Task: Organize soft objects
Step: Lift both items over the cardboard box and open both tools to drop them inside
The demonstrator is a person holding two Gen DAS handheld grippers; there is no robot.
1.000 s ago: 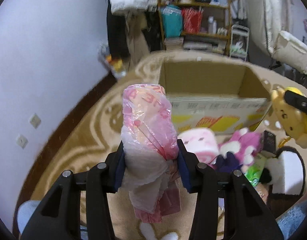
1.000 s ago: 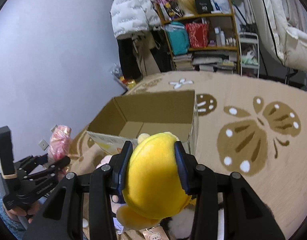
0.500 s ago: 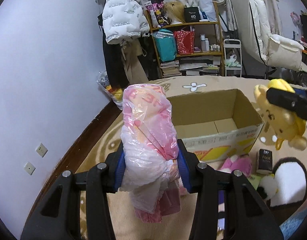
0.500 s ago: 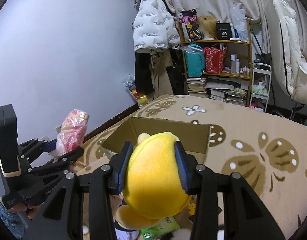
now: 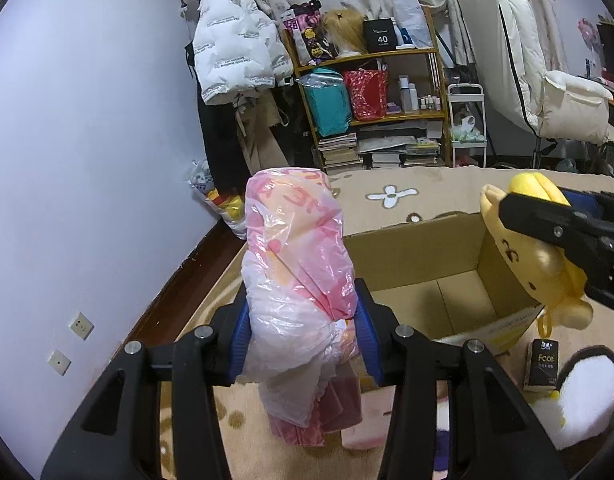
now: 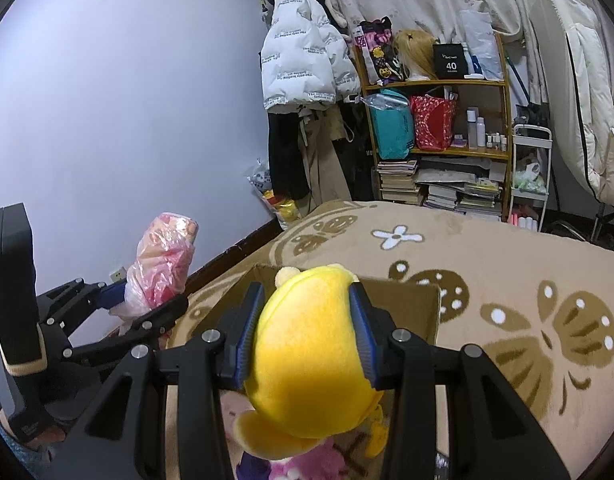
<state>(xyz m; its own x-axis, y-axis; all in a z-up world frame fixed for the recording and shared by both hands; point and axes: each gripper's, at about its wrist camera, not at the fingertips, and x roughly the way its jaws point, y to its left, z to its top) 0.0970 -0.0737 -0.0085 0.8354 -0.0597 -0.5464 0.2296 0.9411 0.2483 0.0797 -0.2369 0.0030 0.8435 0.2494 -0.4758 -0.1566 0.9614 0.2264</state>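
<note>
My left gripper point(image 5: 303, 334) is shut on a pink and white plastic-wrapped soft bundle point(image 5: 297, 264), held upright in front of an open cardboard box point(image 5: 421, 246) on the rug. The same bundle point(image 6: 163, 264) and left gripper point(image 6: 147, 300) show at the left of the right wrist view. My right gripper point(image 6: 307, 328) is shut on a yellow plush toy point(image 6: 311, 360). In the left wrist view that plush point(image 5: 535, 260) hangs over the box's right rim, with the right gripper's fingers point(image 5: 563, 232) around it. The box looks empty inside.
On the rug near the box lie a small black packet point(image 5: 543, 364), a black-and-white plush point(image 5: 583, 396) and a pink-purple plush point(image 6: 307, 464). A cluttered wooden shelf point(image 5: 371, 100), a hanging white jacket point(image 5: 235, 52) and a white chair point(image 5: 567, 108) stand behind. The wall point(image 5: 87, 160) is at the left.
Both grippers have risen with their loads and tilted up, so more of the room shows. The yellow plush has moved over the box's right rim. Neither grip has changed.
</note>
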